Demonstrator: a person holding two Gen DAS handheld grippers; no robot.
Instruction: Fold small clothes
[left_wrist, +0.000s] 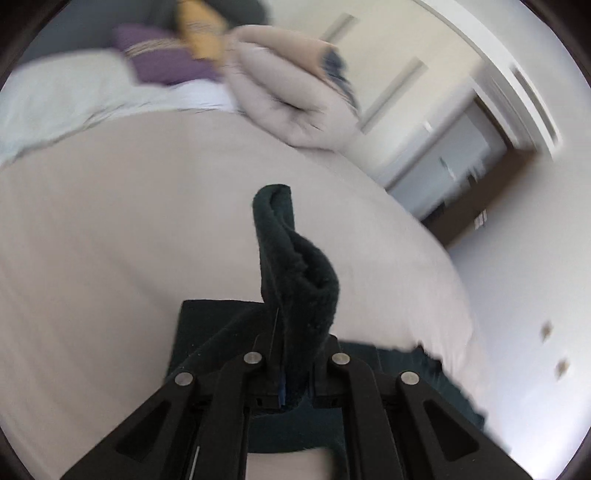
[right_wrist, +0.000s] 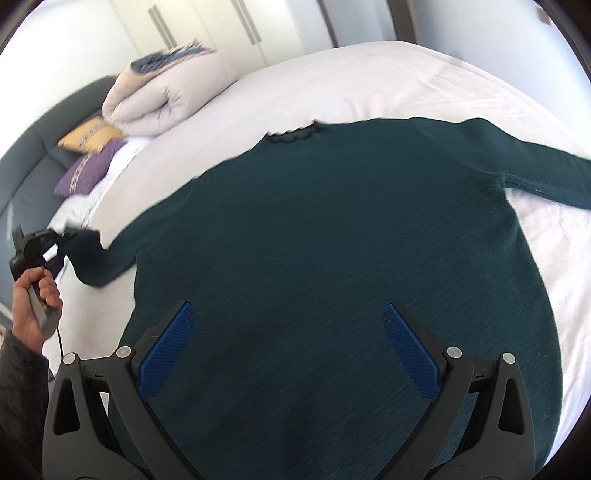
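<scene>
A dark green sweater (right_wrist: 332, 240) lies flat on the white bed, neckline toward the far side, one sleeve (right_wrist: 535, 155) stretched out to the right. My left gripper (left_wrist: 295, 354) is shut on the cuff of the other sleeve (left_wrist: 295, 266) and holds it lifted above the bed; it also shows at the left edge of the right wrist view (right_wrist: 64, 240), still holding that sleeve cuff (right_wrist: 88, 254). My right gripper (right_wrist: 288, 332) is open and empty, hovering over the sweater's lower body, its blue pads (right_wrist: 170, 343) wide apart.
A rolled beige duvet (right_wrist: 162, 103) lies at the bed's head, with a yellow cushion (right_wrist: 88, 138) and a purple cushion (right_wrist: 86, 171) beside it. A dark headboard (right_wrist: 33, 147) is at the left. White wardrobe doors (right_wrist: 207, 26) stand behind the bed.
</scene>
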